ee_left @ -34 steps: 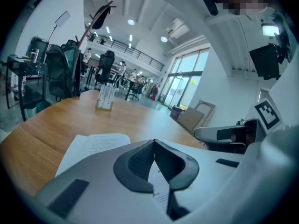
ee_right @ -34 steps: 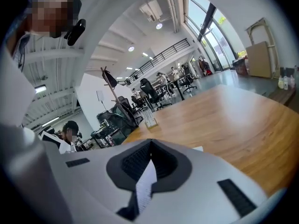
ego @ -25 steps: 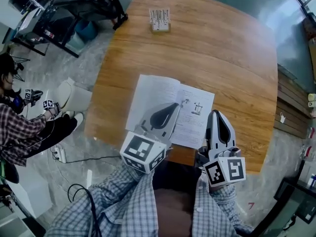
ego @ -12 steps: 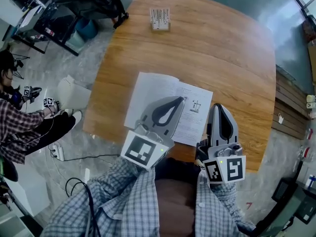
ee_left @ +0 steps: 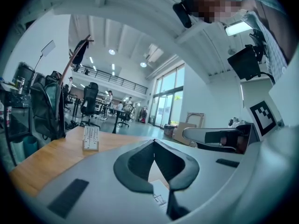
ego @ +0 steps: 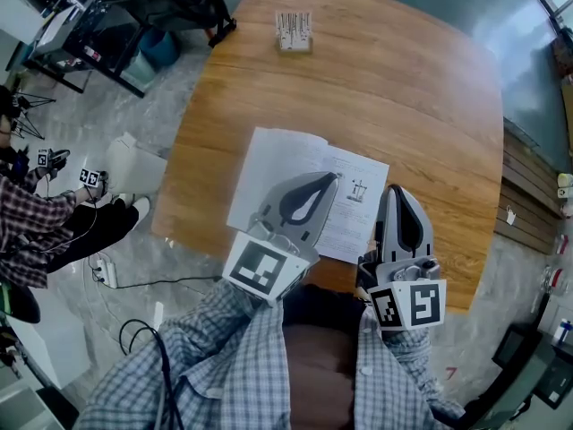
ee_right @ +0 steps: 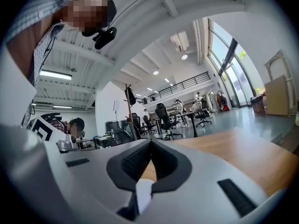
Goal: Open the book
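Observation:
The book (ego: 285,163) lies open and flat on the round wooden table (ego: 403,88), near the front edge. Its right page carries small drawings. My left gripper (ego: 328,179) hovers over the middle of the book, jaws shut with nothing between them. My right gripper (ego: 395,192) is by the book's right edge, also shut and empty. In the left gripper view the shut jaw tips (ee_left: 154,141) point across the table, with a bit of printed page (ee_left: 159,198) below them. A white strip of page (ee_right: 144,193) shows under the shut tips (ee_right: 150,141) in the right gripper view.
A small white holder (ego: 292,32) stands at the table's far side, also visible as the holder (ee_left: 90,138) in the left gripper view. A person (ego: 36,222) sits on the floor to the left. Dark equipment (ego: 134,16) stands at the far left. Cables (ego: 134,339) lie on the floor.
My left gripper has shifted slightly forward and to the right over the book. The right gripper has hardly moved. The book stays open.

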`<state>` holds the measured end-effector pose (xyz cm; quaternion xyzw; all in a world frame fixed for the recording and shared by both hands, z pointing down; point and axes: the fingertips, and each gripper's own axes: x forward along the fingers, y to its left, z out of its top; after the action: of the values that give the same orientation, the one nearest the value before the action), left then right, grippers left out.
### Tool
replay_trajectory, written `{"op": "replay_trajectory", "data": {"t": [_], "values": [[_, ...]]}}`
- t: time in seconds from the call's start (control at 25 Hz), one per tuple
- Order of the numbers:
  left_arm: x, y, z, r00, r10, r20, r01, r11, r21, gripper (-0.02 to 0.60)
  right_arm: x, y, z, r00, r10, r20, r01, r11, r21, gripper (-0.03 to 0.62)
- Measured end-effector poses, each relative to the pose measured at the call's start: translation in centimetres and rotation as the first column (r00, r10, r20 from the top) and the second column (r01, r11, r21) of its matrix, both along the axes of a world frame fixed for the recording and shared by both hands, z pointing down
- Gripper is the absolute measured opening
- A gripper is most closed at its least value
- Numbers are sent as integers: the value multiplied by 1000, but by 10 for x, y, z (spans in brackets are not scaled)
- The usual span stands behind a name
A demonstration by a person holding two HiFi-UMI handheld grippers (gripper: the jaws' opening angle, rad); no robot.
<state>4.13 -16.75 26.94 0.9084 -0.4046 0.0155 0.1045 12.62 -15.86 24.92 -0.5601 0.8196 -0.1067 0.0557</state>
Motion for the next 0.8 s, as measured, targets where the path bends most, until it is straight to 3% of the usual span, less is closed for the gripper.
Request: {"op": "replay_trajectory", "data": {"t": [0.8], "values": [[0, 1, 4, 1000, -3, 8, 3, 1000, -10, 8, -3, 1, 6, 1000, -18, -2, 18, 1000, -10, 18]]}}
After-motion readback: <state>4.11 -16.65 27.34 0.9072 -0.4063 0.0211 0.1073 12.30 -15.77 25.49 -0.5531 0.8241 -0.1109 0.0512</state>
